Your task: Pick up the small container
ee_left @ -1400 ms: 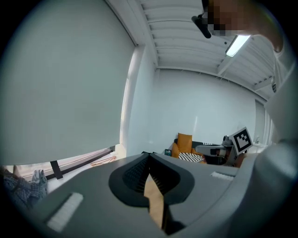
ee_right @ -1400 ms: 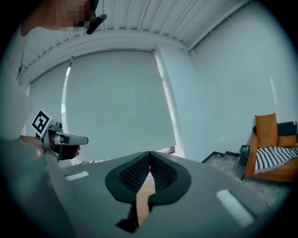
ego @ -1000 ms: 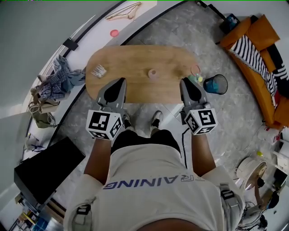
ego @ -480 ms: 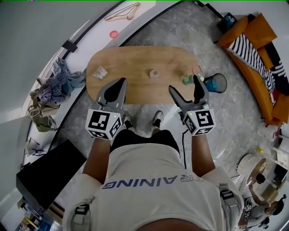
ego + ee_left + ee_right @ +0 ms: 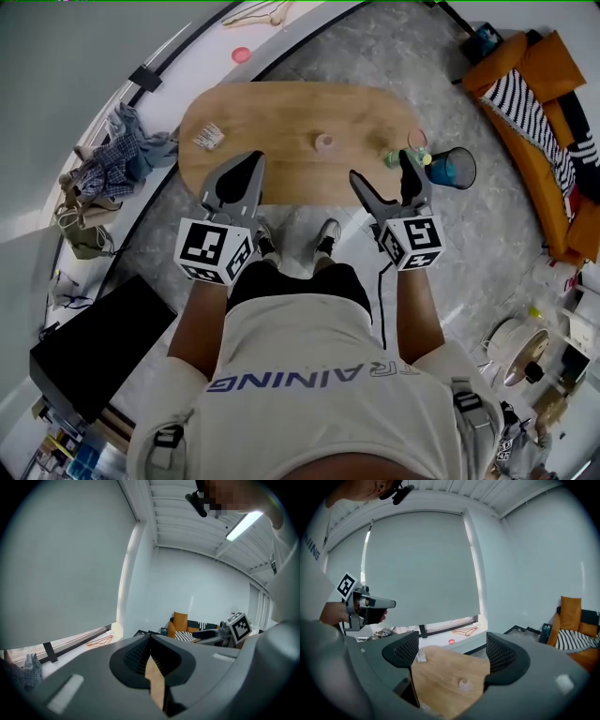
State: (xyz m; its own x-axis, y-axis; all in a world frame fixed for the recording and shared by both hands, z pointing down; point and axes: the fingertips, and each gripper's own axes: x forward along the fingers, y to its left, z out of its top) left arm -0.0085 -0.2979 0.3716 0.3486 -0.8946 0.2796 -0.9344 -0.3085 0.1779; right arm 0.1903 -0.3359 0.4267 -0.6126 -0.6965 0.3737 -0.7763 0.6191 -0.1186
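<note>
Shoulders in a white T-shirt (image 5: 309, 347) filled the bottom of the head view. Just above them, left of centre, the left gripper (image 5: 249, 161) had its jaws pressed together with nothing caught between them. The right gripper (image 5: 380, 167), right of centre, had just been opening its jaws. They stood wide apart and empty, tips reaching over the near edge of the oval wooden table (image 5: 272, 112). Beyond both, near the middle of the tabletop, stood the small container (image 5: 325, 142) (a pale pink cup, well apart from either gripper). The right gripper view framed it in the gap between the spread jaws. A clear packet (image 5: 208, 137) lay toward the table's left end. A blue bin (image 5: 452, 169) stood on the floor just off its right end, and an orange sofa (image 5: 534, 70) occupied the upper right.
</note>
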